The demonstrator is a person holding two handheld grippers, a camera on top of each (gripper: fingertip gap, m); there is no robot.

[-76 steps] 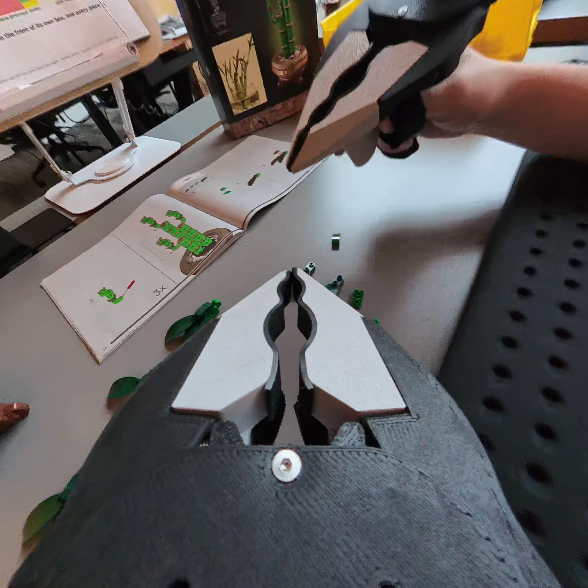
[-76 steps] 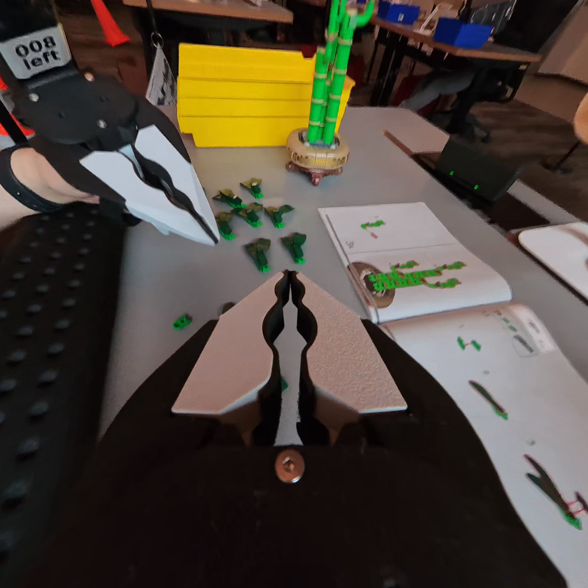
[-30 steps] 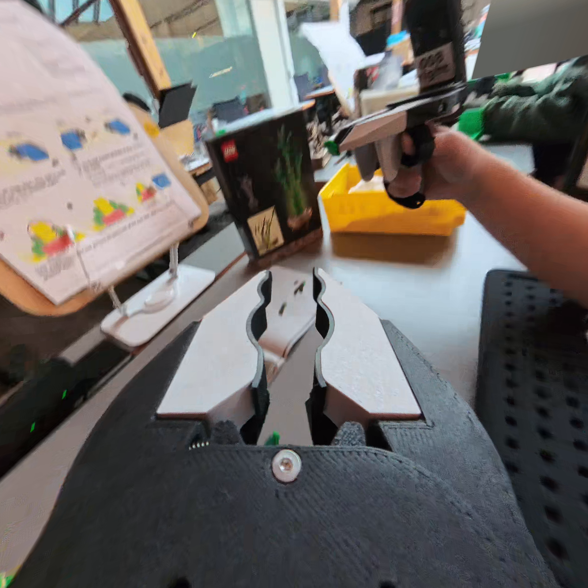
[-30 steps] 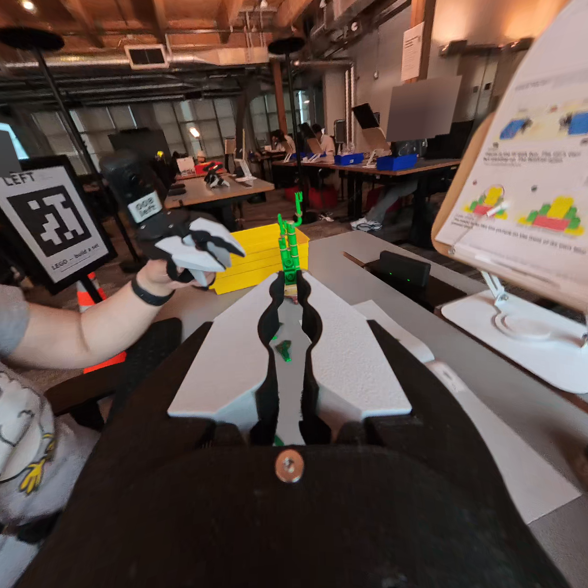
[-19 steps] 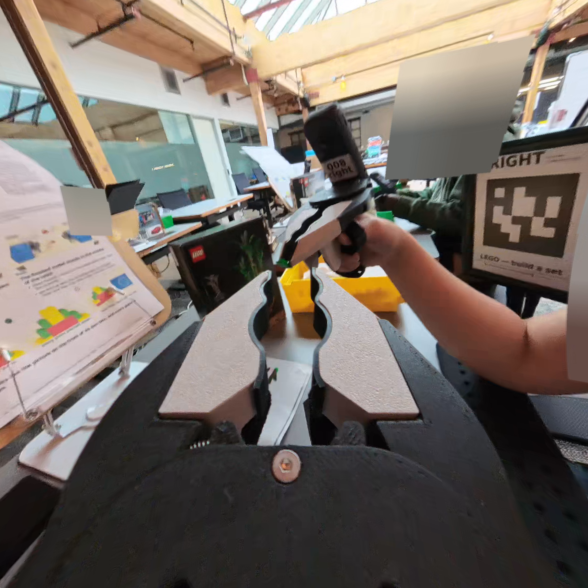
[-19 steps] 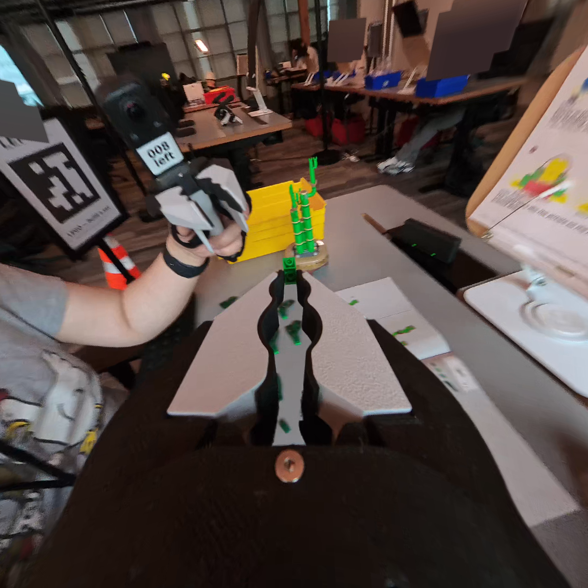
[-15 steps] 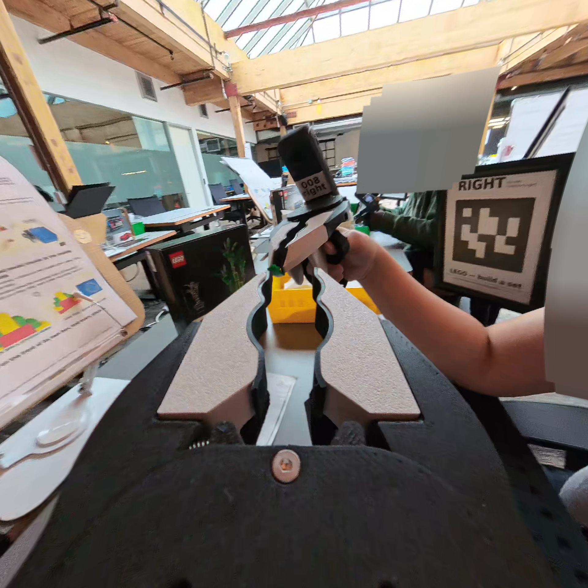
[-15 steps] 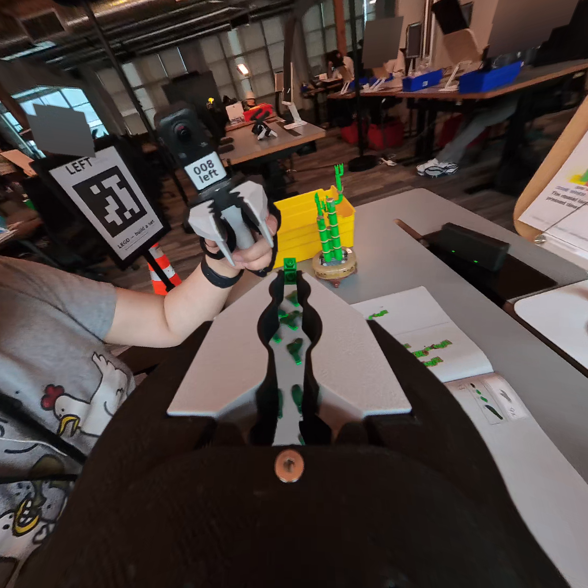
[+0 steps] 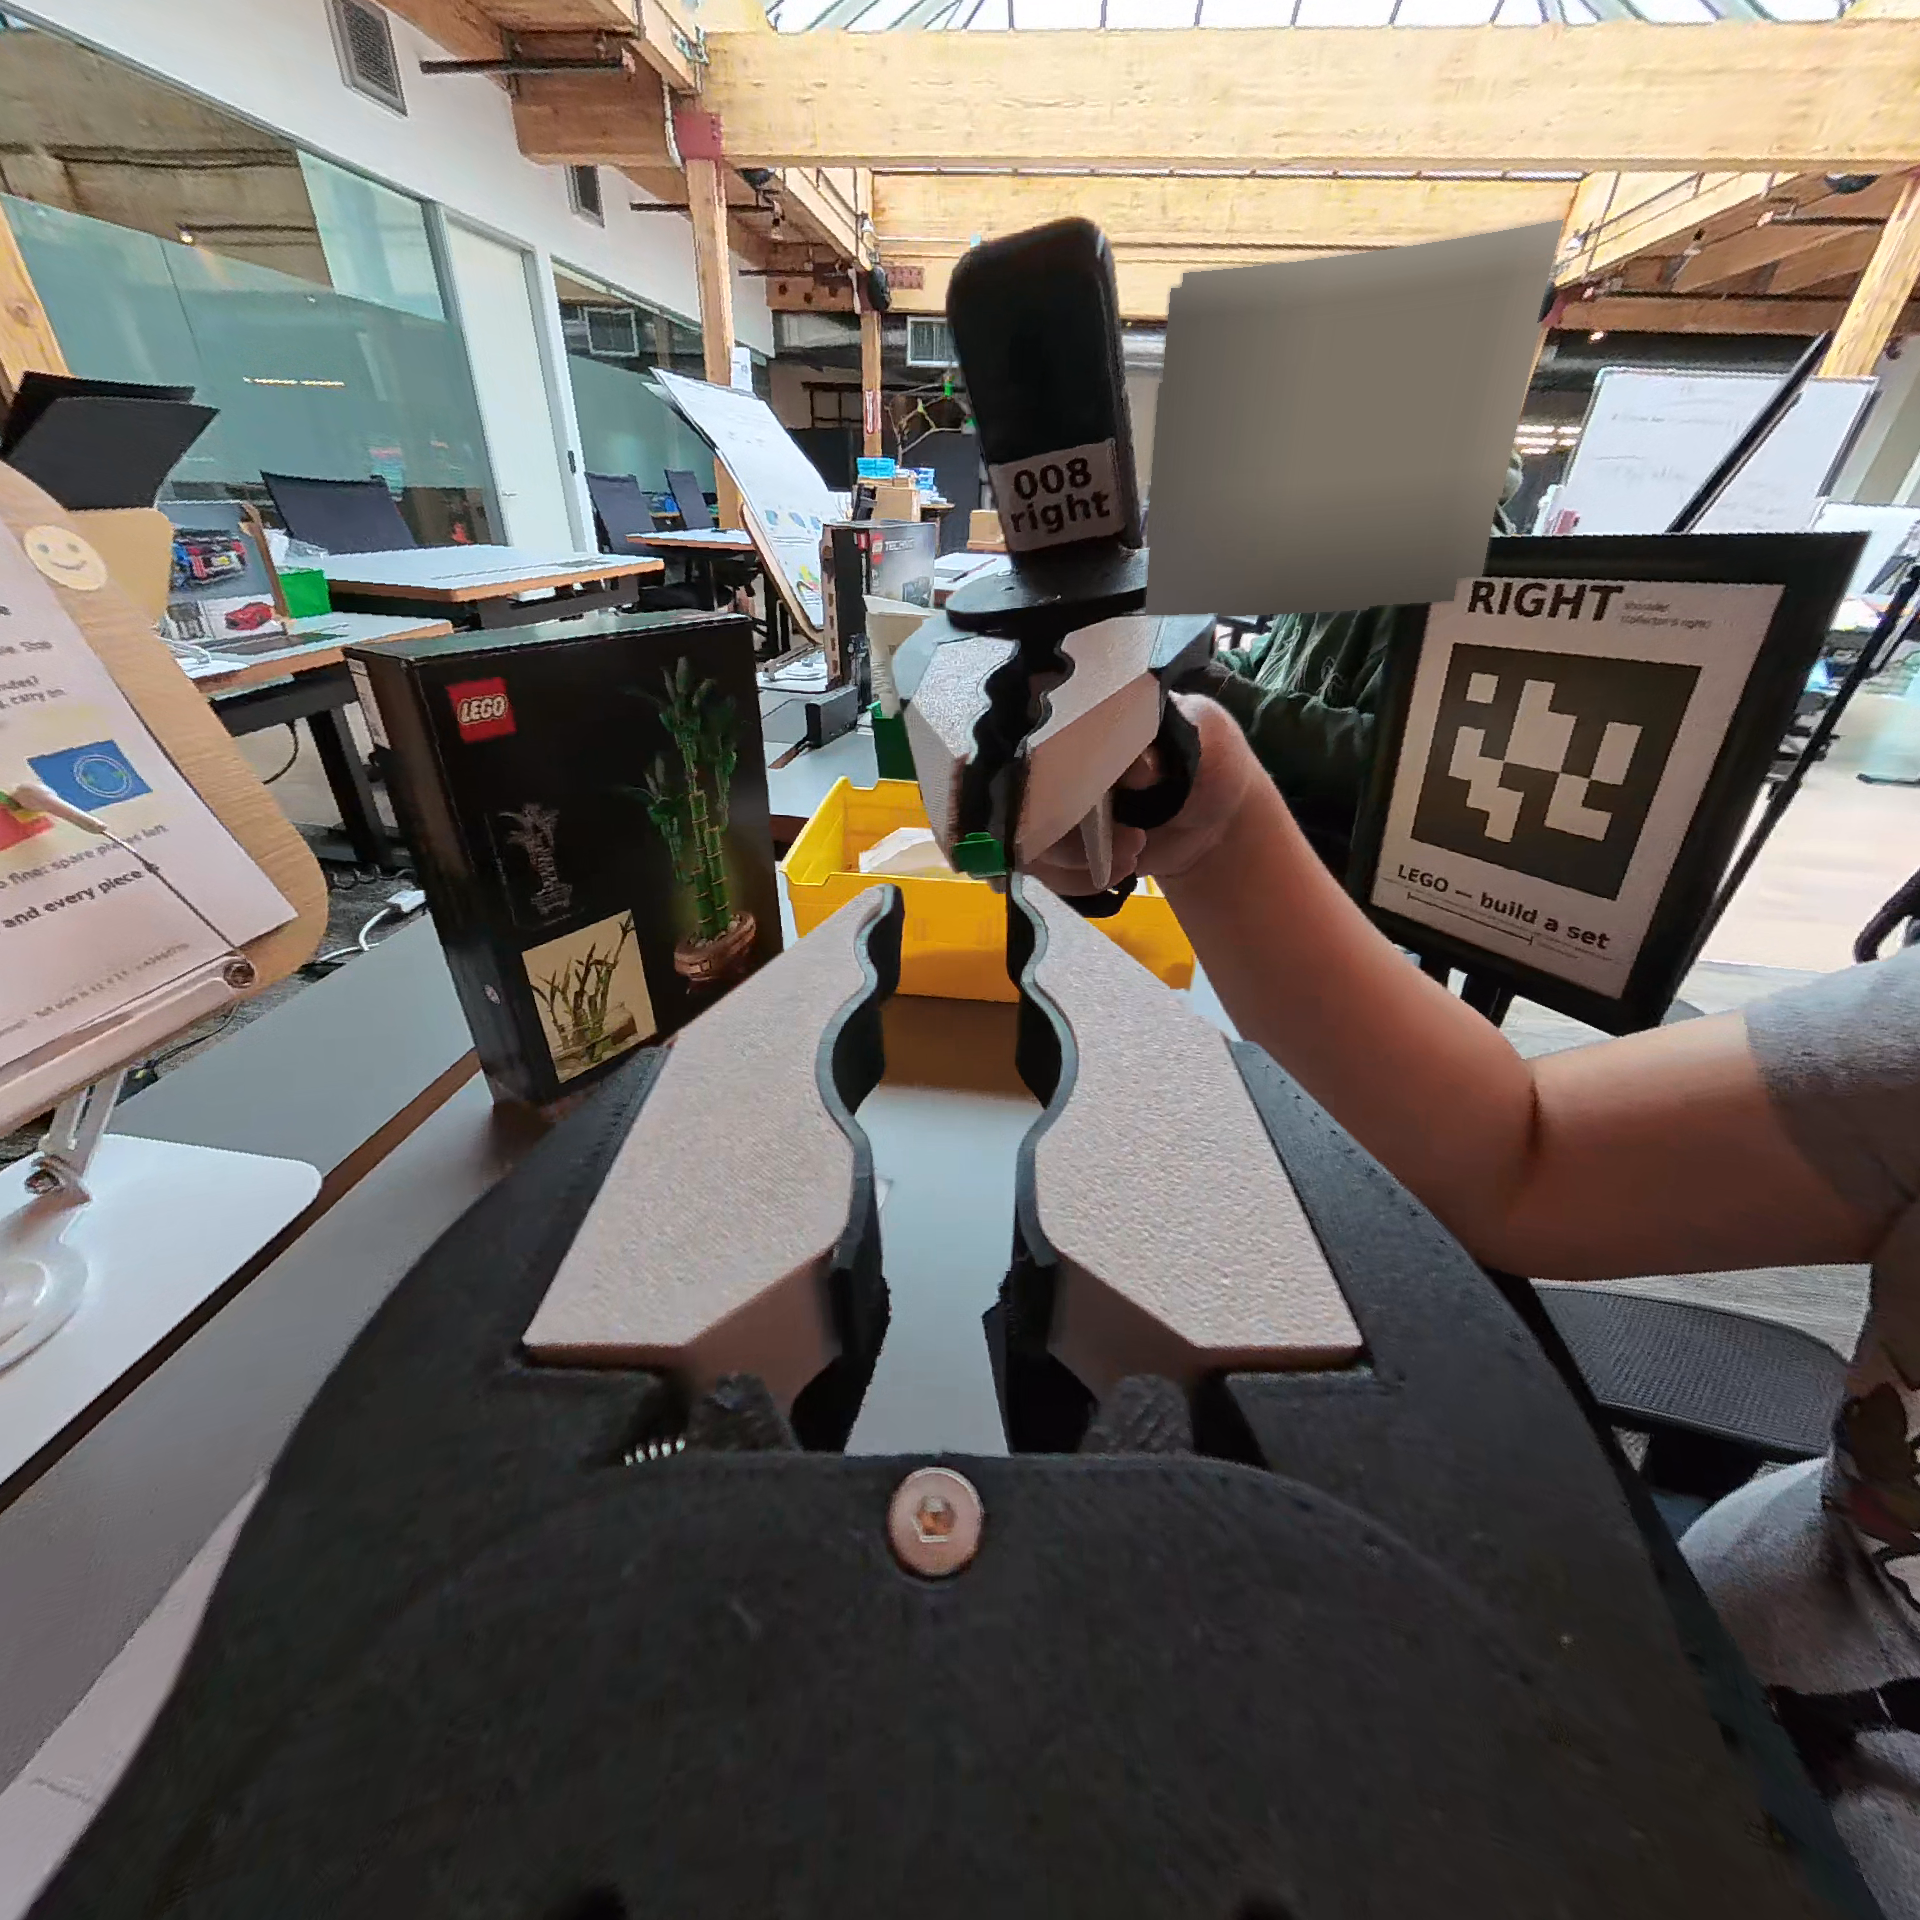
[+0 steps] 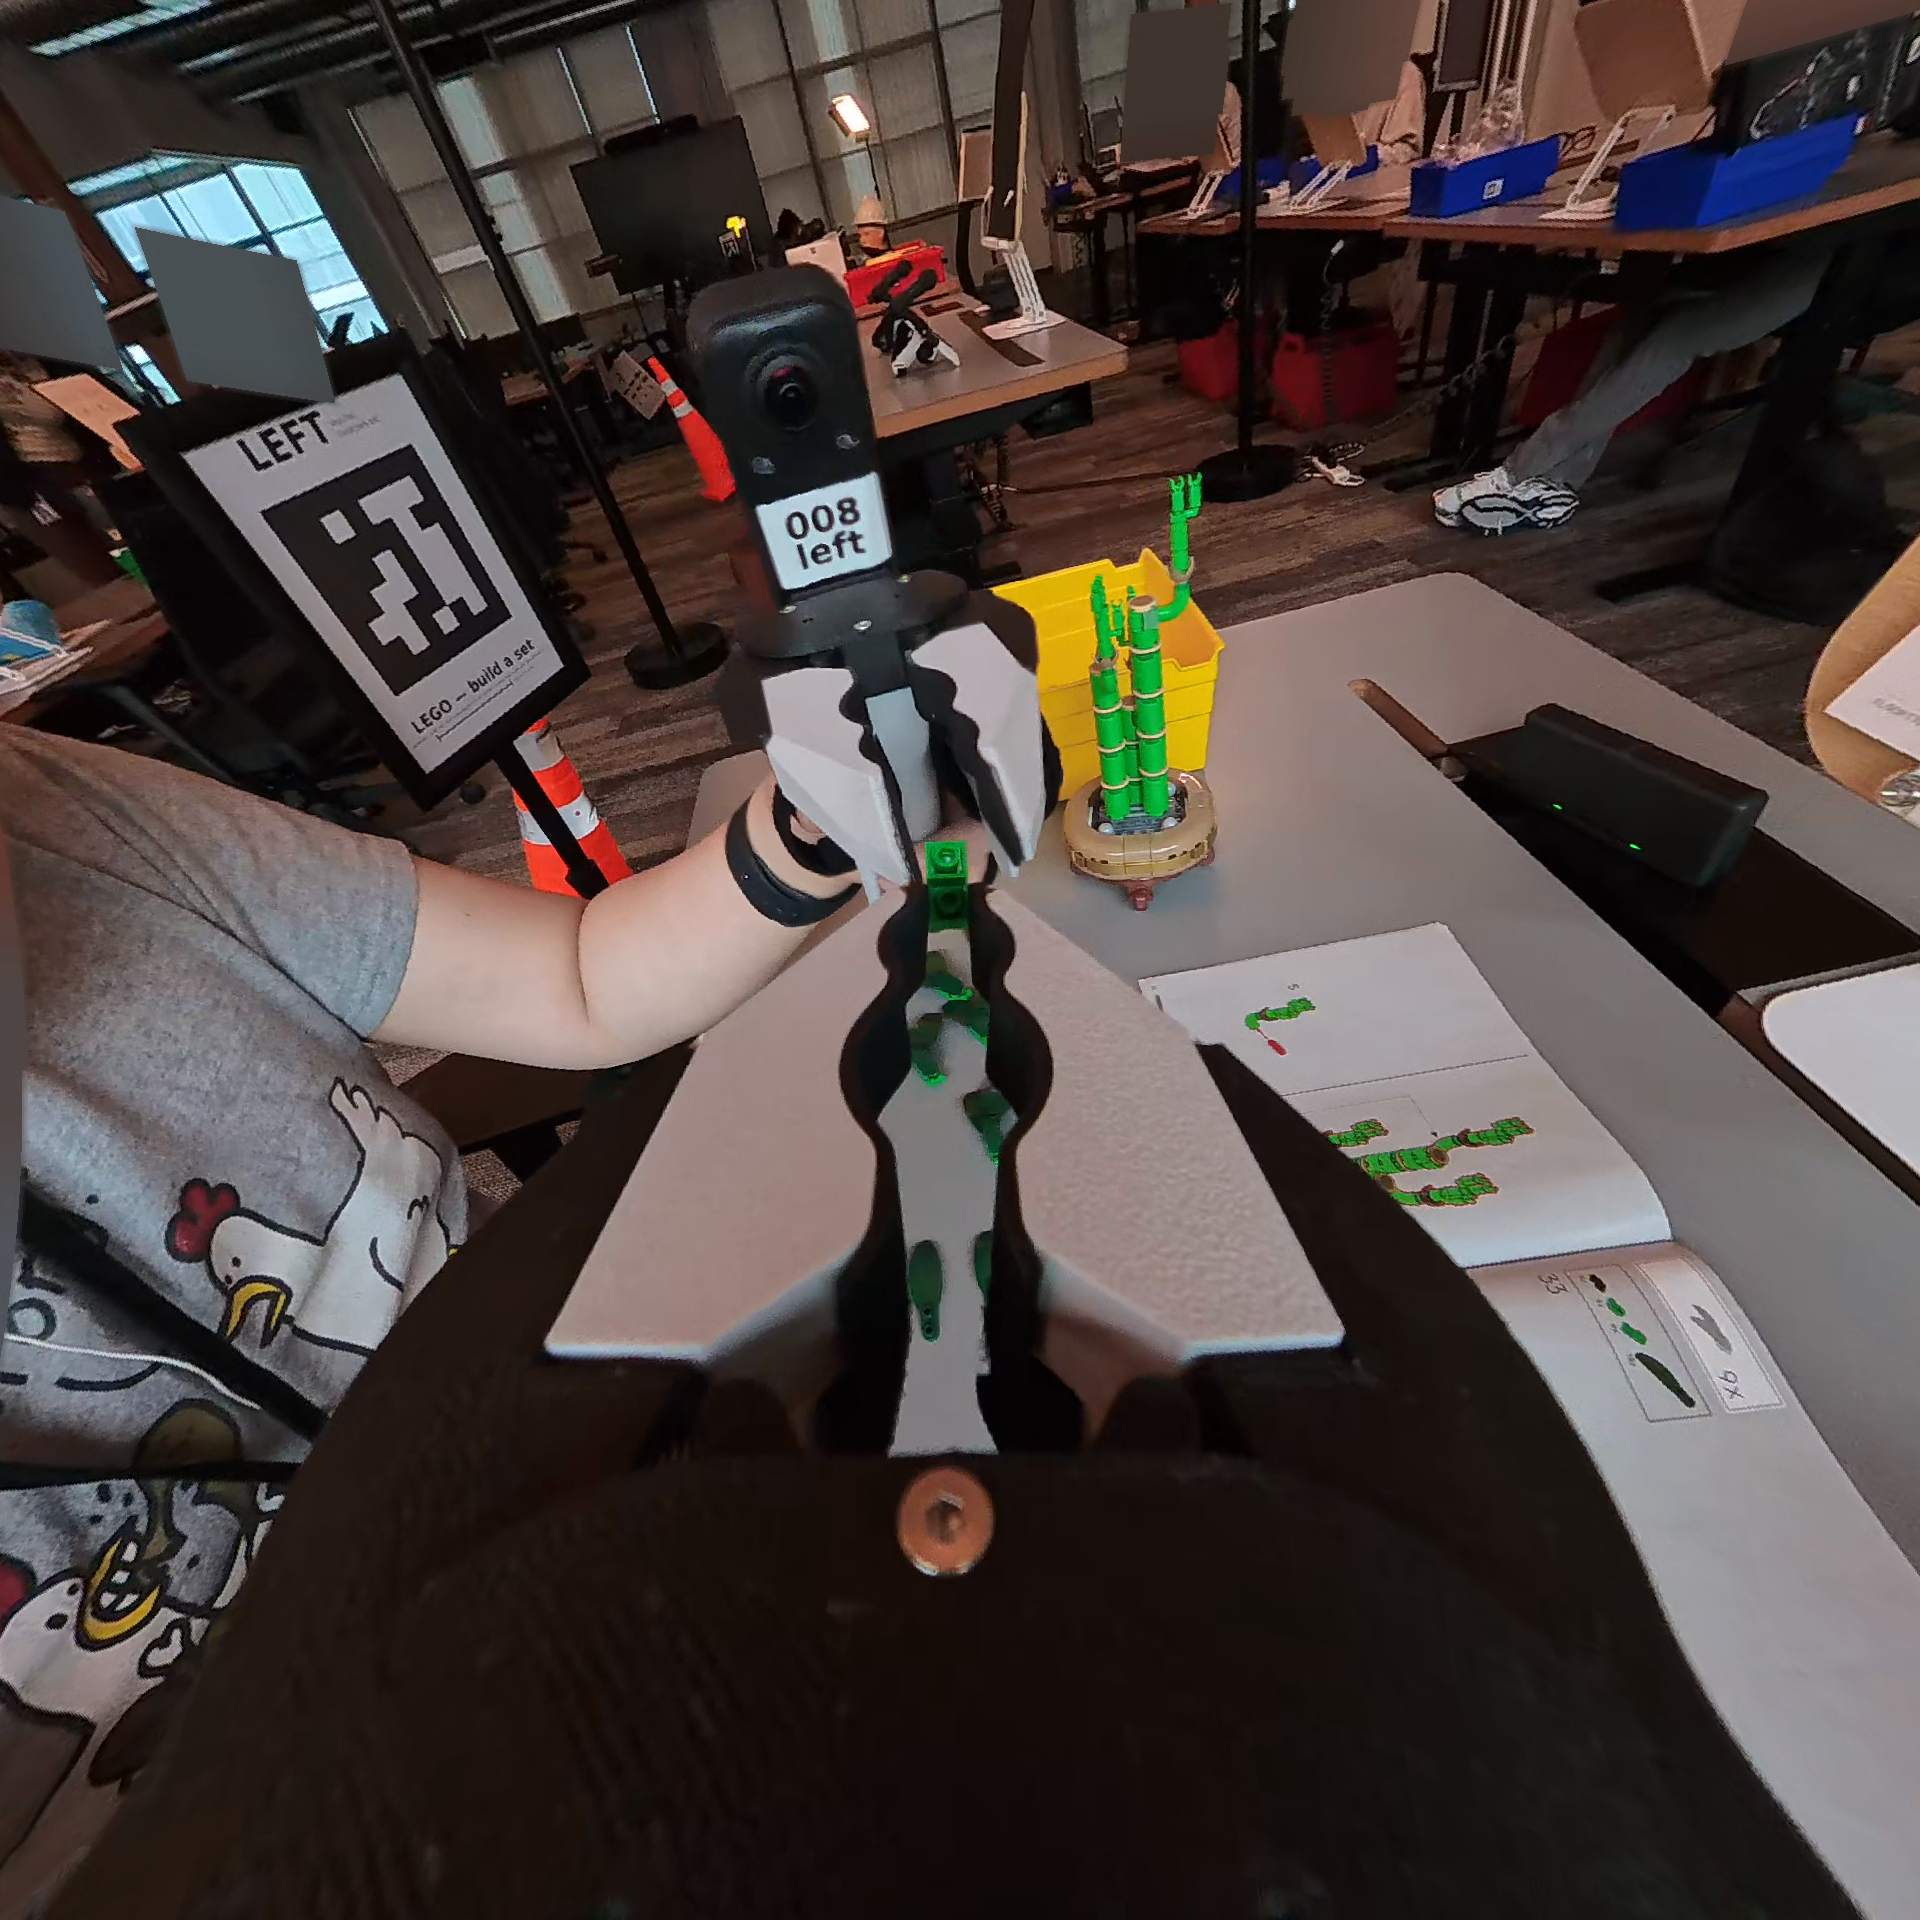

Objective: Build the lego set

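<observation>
My right gripper point(image 10: 948, 906) is shut on a small green brick point(image 10: 947, 881) and holds it up in the air. My left gripper point(image 9: 954, 899) is open and empty, and faces the right one tip to tip. In the left wrist view the right gripper point(image 9: 992, 868) shows head-on with the green brick point(image 9: 977, 854) at its tips, just above my left fingertips. In the right wrist view the left gripper point(image 10: 940, 871) stands right behind the brick; whether they touch I cannot tell. The green bamboo model point(image 10: 1138, 748) stands on the grey table point(image 10: 1351, 769). Green leaf pieces point(image 10: 951, 1003) lie below.
An open instruction booklet point(image 10: 1403, 1091) lies at the right. A yellow bin point(image 10: 1081, 644) stands behind the model; it also shows in the left wrist view point(image 9: 935, 930). The set's black box point(image 9: 582, 862) and a document stand point(image 9: 104, 831) are at the left. A black device point(image 10: 1621, 790) lies at the table's far edge. Left and right tips are no more than a few centimetres apart.
Both grippers have risen from the table and turned to face each other. My left gripper has opened. The right gripper, holding the green brick, has come close to the left tips.
</observation>
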